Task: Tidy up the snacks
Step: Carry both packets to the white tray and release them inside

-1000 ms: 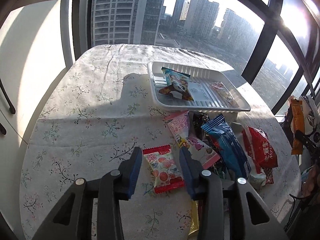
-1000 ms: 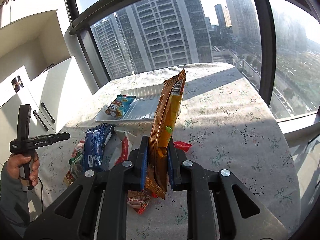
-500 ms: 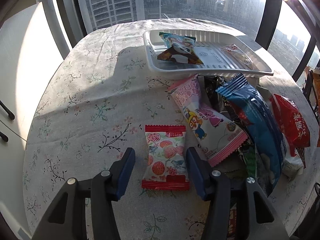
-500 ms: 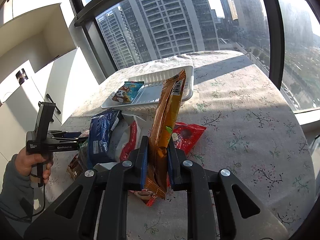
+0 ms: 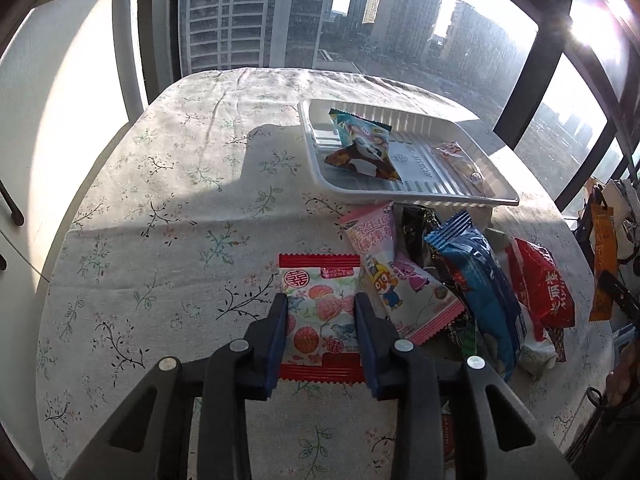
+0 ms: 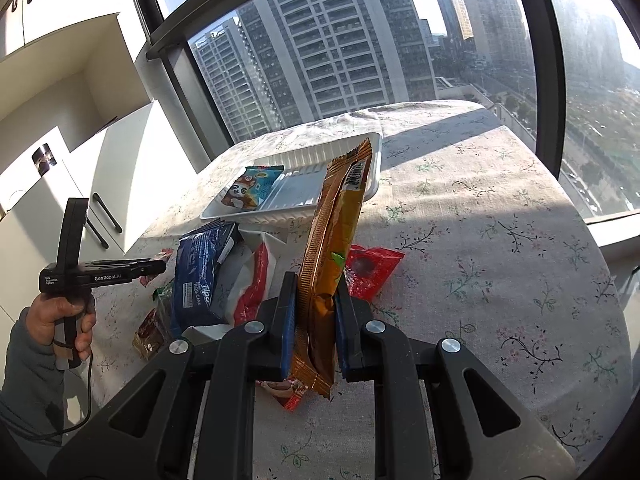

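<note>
A red-edged lychee candy packet (image 5: 320, 312) lies flat on the floral tablecloth. My left gripper (image 5: 321, 304) straddles it, one finger touching each side edge. My right gripper (image 6: 316, 284) is shut on a long orange snack bar (image 6: 340, 232) and holds it upright above the table. The white tray (image 5: 496, 196) at the back holds a panda packet (image 5: 362, 152) and a small clear-wrapped snack (image 5: 460, 160). The tray (image 6: 372, 152) also shows in the right wrist view, behind the bar. A pile of snacks lies in front of the tray.
The pile holds a pink cartoon packet (image 5: 396, 276), a blue cake packet (image 5: 480, 280) and a red packet (image 5: 540, 284). Windows ring the round table. White cabinets (image 6: 80, 168) stand to the left. The left gripper body (image 6: 100, 274) shows in the right wrist view.
My left gripper has moved forward over the lychee packet and narrowed until its fingers touch both side edges. My right gripper has moved a little closer to the tray with the orange bar.
</note>
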### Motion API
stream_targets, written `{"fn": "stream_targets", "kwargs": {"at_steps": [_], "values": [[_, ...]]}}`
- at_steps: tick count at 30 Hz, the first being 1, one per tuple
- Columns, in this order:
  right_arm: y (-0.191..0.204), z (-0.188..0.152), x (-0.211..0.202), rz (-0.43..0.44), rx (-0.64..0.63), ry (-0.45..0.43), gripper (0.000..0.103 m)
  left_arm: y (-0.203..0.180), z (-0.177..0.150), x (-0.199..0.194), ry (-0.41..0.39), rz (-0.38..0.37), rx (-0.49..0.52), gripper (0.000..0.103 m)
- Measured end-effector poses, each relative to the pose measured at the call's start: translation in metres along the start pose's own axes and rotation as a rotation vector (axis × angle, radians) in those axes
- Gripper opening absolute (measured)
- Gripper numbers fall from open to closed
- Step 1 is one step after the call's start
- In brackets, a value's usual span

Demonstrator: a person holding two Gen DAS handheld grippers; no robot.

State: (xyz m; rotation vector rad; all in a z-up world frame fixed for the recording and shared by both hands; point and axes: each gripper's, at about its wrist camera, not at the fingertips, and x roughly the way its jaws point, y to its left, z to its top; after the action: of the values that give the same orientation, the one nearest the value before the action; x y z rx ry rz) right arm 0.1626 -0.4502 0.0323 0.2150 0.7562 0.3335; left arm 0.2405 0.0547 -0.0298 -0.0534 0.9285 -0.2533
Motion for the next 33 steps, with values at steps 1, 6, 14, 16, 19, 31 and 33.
{"fn": "stream_targets", "kwargs": {"at_steps": [1, 6, 14, 16, 19, 31, 33], "values": [[-0.003, 0.003, 0.0, -0.003, 0.006, -0.004, 0.015, 0.003, 0.007, -0.006, -0.019, -0.012, -0.012, 0.034], [-0.017, 0.031, 0.0, -0.022, 0.024, -0.036, 0.015, -0.012, 0.052, -0.019, -0.095, -0.054, 0.031, 0.034], [-0.005, 0.114, 0.052, 0.022, -0.05, 0.021, 0.015, -0.069, 0.136, 0.032, -0.048, -0.125, 0.163, 0.034], [0.002, 0.132, 0.081, 0.035, -0.071, 0.076, 0.015, -0.085, 0.147, 0.055, -0.021, -0.103, 0.198, 0.034], [0.01, 0.146, 0.128, 0.038, -0.103, 0.179, 0.015, -0.097, 0.158, 0.09, 0.04, -0.088, 0.225, 0.034], [0.016, 0.159, 0.236, 0.031, -0.188, 0.358, 0.015, -0.111, 0.161, 0.164, 0.117, -0.022, 0.282, 0.035], [0.016, 0.158, 0.246, 0.022, -0.197, 0.378, 0.015, -0.114, 0.161, 0.167, 0.122, -0.013, 0.3, 0.035]]}}
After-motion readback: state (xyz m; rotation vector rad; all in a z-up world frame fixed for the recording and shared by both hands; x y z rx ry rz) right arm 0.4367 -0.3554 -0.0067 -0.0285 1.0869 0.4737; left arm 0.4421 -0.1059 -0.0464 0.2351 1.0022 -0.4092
